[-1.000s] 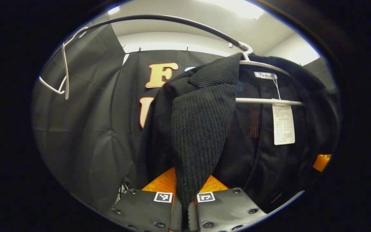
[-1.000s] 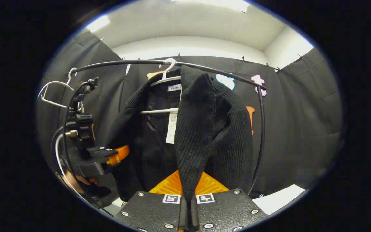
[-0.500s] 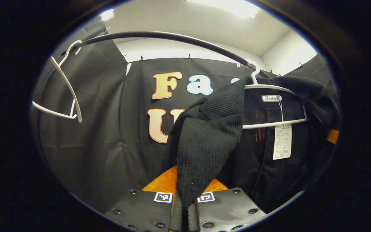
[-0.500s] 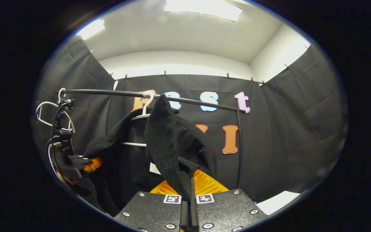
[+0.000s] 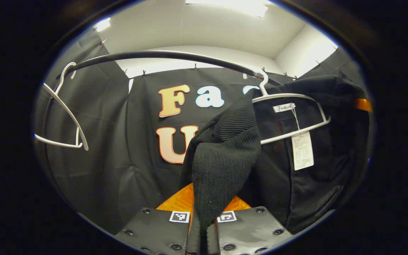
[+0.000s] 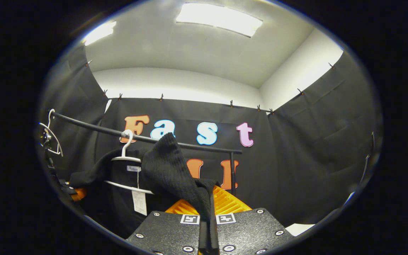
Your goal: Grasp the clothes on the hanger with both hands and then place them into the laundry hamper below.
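Observation:
A black ribbed knit garment [image 5: 225, 156] hangs partly off a white hanger [image 5: 298, 101] on the black rail [image 5: 161, 56]. My left gripper [image 5: 203, 221] is shut on the garment's left front edge, which rises from between its fingers. In the right gripper view the same garment [image 6: 170, 170] stretches from the hanger [image 6: 126, 159] down to my right gripper [image 6: 207, 219], which is shut on its other edge. Both shoulders have slid off the hanger's ends, and a white tag [image 5: 302, 150] dangles inside the collar. The left gripper [image 6: 73, 191] shows at the far left edge of the right gripper view.
A second, bare white hanger [image 5: 64, 117] hangs at the left end of the rail. The rail's upright post [image 6: 232, 177] stands behind the garment. Black cloth walls close the booth on all sides. A white patch [image 6: 298, 228] lies low at the right.
Both grippers have pulled back and away from the rail, drawing the garment's front edges with them. The hanger has tilted and the garment's shoulders have slipped off it.

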Action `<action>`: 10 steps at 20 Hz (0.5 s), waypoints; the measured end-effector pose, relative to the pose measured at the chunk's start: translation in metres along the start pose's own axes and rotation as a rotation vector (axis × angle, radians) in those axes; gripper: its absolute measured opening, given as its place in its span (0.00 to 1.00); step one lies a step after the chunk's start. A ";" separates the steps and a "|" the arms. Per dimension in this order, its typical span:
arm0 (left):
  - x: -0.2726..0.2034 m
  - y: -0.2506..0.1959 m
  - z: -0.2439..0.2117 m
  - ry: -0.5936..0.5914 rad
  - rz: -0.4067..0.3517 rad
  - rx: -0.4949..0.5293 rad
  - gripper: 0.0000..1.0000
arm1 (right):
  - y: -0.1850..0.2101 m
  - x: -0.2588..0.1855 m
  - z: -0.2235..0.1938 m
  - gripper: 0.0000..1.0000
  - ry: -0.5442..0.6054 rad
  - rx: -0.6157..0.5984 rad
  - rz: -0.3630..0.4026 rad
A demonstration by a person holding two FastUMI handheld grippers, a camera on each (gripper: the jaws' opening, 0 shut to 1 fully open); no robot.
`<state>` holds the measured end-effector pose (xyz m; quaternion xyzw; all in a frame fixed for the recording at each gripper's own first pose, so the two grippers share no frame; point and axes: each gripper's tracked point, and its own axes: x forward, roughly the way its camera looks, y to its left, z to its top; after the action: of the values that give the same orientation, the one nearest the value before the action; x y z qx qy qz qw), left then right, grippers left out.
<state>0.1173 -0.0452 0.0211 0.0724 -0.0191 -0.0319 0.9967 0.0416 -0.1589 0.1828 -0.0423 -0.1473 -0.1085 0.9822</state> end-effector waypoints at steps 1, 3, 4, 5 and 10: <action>-0.003 0.001 0.003 -0.006 0.002 0.005 0.16 | -0.006 0.011 0.010 0.02 -0.013 -0.016 -0.012; -0.006 0.004 0.006 -0.015 0.013 0.009 0.16 | -0.018 0.045 0.025 0.02 -0.036 -0.040 -0.026; -0.006 0.005 0.006 -0.016 0.017 0.006 0.16 | -0.024 0.063 0.028 0.02 -0.037 -0.049 -0.036; -0.005 0.005 0.006 -0.017 0.019 -0.002 0.16 | -0.030 0.079 0.026 0.02 -0.034 -0.053 -0.045; 0.000 0.014 0.002 -0.017 0.036 -0.028 0.16 | -0.035 0.121 -0.024 0.02 0.067 -0.043 -0.037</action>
<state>0.1180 -0.0320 0.0250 0.0578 -0.0285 -0.0150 0.9978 0.1536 -0.2202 0.1984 -0.0569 -0.1129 -0.1309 0.9833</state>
